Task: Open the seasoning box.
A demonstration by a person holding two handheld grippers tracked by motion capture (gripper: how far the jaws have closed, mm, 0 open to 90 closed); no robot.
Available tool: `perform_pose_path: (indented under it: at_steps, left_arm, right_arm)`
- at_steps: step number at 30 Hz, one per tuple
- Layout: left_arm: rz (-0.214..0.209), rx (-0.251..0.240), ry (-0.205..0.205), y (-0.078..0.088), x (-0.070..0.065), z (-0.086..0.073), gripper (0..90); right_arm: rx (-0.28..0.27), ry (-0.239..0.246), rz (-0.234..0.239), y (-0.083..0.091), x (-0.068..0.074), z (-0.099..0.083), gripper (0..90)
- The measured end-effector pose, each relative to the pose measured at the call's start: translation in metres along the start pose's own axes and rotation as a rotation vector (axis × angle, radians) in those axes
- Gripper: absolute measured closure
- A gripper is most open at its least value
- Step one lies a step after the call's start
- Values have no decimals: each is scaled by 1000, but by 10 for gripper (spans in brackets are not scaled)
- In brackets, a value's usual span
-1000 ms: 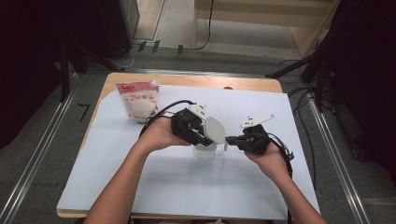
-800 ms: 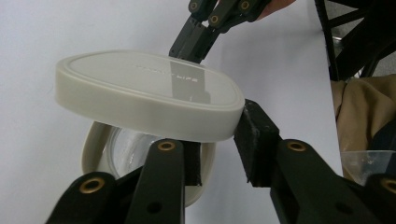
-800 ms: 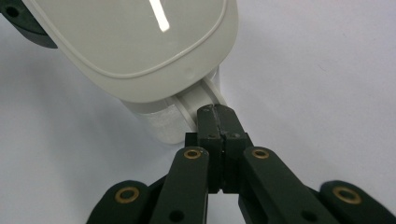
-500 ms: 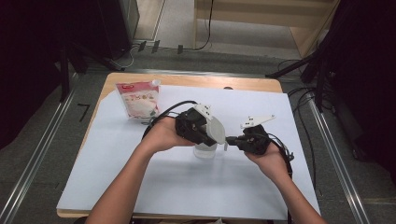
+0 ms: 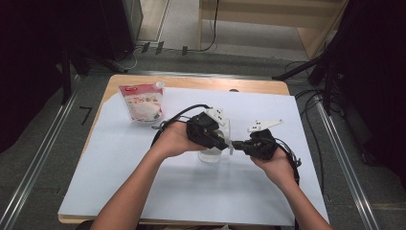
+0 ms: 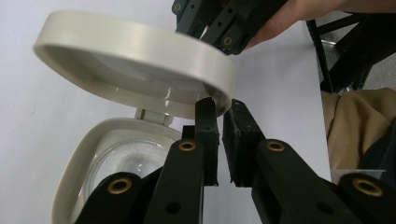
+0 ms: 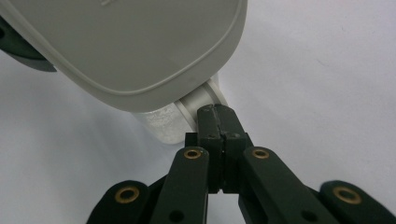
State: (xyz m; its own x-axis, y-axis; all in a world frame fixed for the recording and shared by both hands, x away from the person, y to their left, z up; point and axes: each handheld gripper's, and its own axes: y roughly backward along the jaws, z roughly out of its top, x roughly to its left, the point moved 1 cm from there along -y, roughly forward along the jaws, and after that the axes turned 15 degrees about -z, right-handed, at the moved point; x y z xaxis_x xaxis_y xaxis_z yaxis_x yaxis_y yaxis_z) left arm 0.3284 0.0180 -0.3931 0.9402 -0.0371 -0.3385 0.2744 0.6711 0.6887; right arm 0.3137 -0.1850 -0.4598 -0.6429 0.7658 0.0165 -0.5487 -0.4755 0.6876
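A clear container (image 5: 210, 152) with a hinged off-white lid (image 6: 140, 60) stands near the middle of the white sheet (image 5: 143, 182) covering the table (image 5: 191, 82); its lid is raised and tilted.

The left gripper (image 6: 219, 121), seen in the left gripper view, holds its tips at the front edge of the lid. Its jaws have just been closing and now stand narrow, with a slim gap between the pads; whether they pinch the rim cannot be told.

The right gripper (image 7: 217, 114), seen in the right gripper view, has its jaws pressed fully together. Its tips touch the grey hinge piece (image 7: 198, 100) below the lid.

A white pouch (image 5: 142, 101) with a red label stands near the far left corner of the sheet, well apart from the container. Its writing is too small to read.
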Motion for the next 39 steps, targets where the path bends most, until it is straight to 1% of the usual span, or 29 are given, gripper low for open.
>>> perform_pose_path:
  at_steps: [5, 6, 8, 13, 14, 17, 19, 20, 21, 22, 23, 24, 25, 26, 28, 30, 32, 33, 34, 35, 37, 38, 39]
  left_arm:
    - [-1, 3, 3, -5, 0, 3, 849]
    - [-7, 6, 1, -6, 0, 4, 849]
    - [-3, 6, -3, -7, 0, 4, 849]
    - [-6, 4, 4, -3, -1, 4, 829]
    - [-9, -3, 9, -3, -1, 4, 822]
    - [-4, -6, 16, 2, -2, 3, 757]
    - [7, -5, 18, 6, -2, 1, 701]
    - [14, -7, 30, 9, -2, 0, 667]
    - [20, -14, 35, 10, -2, -1, 634]
    - [15, -23, 46, 13, -1, -2, 623]
    - [20, -30, 54, 16, -2, -3, 601]
    - [35, -36, 51, 19, -2, -3, 578]
    - [36, -50, 58, 21, -2, -4, 556]
    - [42, -55, 64, 24, -2, -5, 538]
    - [58, -85, 75, 29, -2, -6, 510]
    - [67, -97, 87, 35, -2, -9, 469]
    - [66, -101, 93, 38, -2, -13, 452]
    - [74, -106, 95, 40, -2, -14, 451]
    - [73, -103, 99, 42, -2, -16, 441]
    - [85, -105, 99, 44, -3, -18, 434]
    - [97, -106, 115, 48, -3, -21, 434]
    - [103, -116, 120, 49, -3, -23, 431]
    - [116, -107, 124, 52, -3, -24, 431]
  right_arm:
    - [2, 0, 0, 0, 0, -1, 900]
    - [2, -1, -1, 0, 0, -1, 900]
    - [3, 1, -2, 0, 0, -2, 900]
    - [3, -4, 0, 1, 0, -3, 900]
    - [1, -4, 0, 1, 0, -3, 900]
    - [1, -4, 1, 2, 0, -3, 878]
    - [-7, -2, 3, 3, -1, -3, 851]
    - [-5, -9, 6, 4, -1, -3, 848]
    - [-9, -7, 6, 5, -1, -3, 839]
    - [-12, -4, 6, 6, -1, -3, 834]
    - [-12, -3, 9, 6, -1, -3, 826]
    - [-13, -4, 10, 7, -1, -3, 815]
    - [-14, -4, 15, 8, -1, -4, 814]
    - [-15, -9, 18, 9, -1, -4, 814]
    - [-21, -5, 17, 11, 0, -4, 822]
    - [-20, -4, 29, 14, 1, -5, 839]
    - [-23, 0, 34, 17, 3, -6, 843]
    - [-23, 1, 36, 18, 4, -6, 850]
    - [-23, 7, 36, 18, 5, -7, 859]
    - [-22, 12, 38, 18, 6, -9, 868]
    - [-16, 14, 45, 18, 8, -10, 900]
    - [-13, 14, 48, 18, 9, -11, 900]
    - [-14, 21, 48, 18, 9, -11, 900]
